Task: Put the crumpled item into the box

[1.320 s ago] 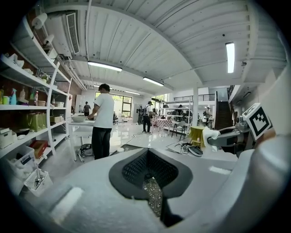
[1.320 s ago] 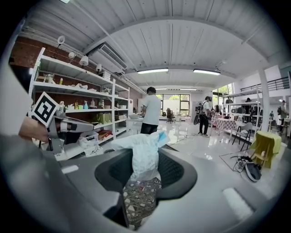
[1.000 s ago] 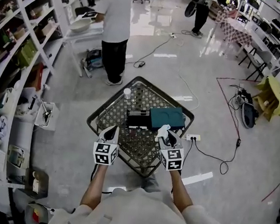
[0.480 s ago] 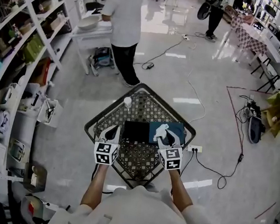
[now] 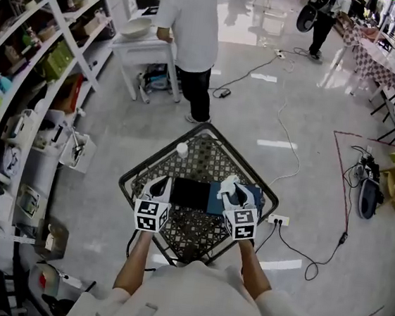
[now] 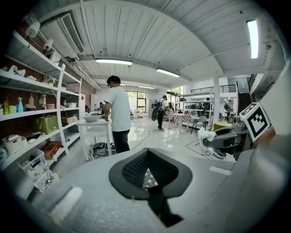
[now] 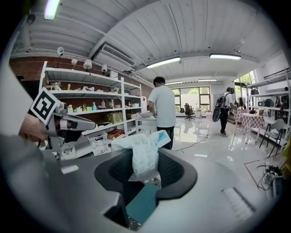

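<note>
Right gripper [image 5: 229, 188] clamps the crumpled item [image 7: 144, 154] above the teal lid [image 5: 254, 195] near the table's [image 5: 129, 176] right corner, just beside the open black box [image 5: 189, 192]. Pick-up looks done; the drop into the box remains, left gripper [image 5: 158, 183] closed, empty.

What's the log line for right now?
right gripper: shut on crumpled item | over teal lid, beside black box | left gripper: shut, empty | item not yet in box
</note>
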Demonstrator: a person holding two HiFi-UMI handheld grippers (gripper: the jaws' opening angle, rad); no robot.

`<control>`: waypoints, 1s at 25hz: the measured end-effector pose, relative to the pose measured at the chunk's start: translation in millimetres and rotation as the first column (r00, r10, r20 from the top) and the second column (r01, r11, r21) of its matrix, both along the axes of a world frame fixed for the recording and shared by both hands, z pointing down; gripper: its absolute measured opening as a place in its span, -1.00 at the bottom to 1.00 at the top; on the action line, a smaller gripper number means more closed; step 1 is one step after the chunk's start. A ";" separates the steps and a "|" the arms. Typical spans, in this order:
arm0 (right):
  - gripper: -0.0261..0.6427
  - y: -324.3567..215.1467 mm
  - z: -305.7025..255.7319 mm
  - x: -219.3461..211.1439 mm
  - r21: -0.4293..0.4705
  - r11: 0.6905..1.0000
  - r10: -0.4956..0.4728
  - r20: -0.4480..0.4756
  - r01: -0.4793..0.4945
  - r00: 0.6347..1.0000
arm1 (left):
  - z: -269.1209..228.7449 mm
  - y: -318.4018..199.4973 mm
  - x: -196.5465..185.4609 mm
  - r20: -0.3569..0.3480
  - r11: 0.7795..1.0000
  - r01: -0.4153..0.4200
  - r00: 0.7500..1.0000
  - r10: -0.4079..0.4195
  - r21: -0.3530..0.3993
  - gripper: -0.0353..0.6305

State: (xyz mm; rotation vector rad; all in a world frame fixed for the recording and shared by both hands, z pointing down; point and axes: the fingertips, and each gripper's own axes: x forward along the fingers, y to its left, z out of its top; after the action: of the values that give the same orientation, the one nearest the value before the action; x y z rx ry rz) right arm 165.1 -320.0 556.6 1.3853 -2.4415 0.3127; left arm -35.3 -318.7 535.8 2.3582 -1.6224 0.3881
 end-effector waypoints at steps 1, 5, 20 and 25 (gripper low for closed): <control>-0.50 -2.8 3.3 -0.7 -0.007 1.000 -0.003 0.007 0.003 1.000 | 1.9 -1.5 -0.6 0.006 1.000 0.004 1.000 -0.004 -0.007 -0.88; -0.50 -6.1 17.6 -7.3 -0.036 0.999 -0.018 0.026 0.019 1.000 | 11.0 -2.8 -7.3 0.025 0.999 0.021 0.999 -0.020 -0.033 -0.88; -0.50 -4.5 56.8 -38.2 -0.109 0.994 0.025 -0.027 -0.028 0.999 | 52.9 -23.0 -23.2 -0.026 0.994 -0.063 0.998 0.060 -0.090 -0.88; -0.50 -5.8 68.5 -45.9 -0.146 0.986 0.069 -0.048 -0.076 0.996 | 71.2 -35.8 -27.9 -0.057 0.987 -0.109 0.993 0.103 -0.118 -0.88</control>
State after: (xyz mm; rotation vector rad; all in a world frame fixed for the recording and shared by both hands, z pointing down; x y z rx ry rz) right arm 119.2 -325.8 625.2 1.4038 -2.2869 0.4667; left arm -63.1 -354.5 607.0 2.3502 -1.4135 0.4309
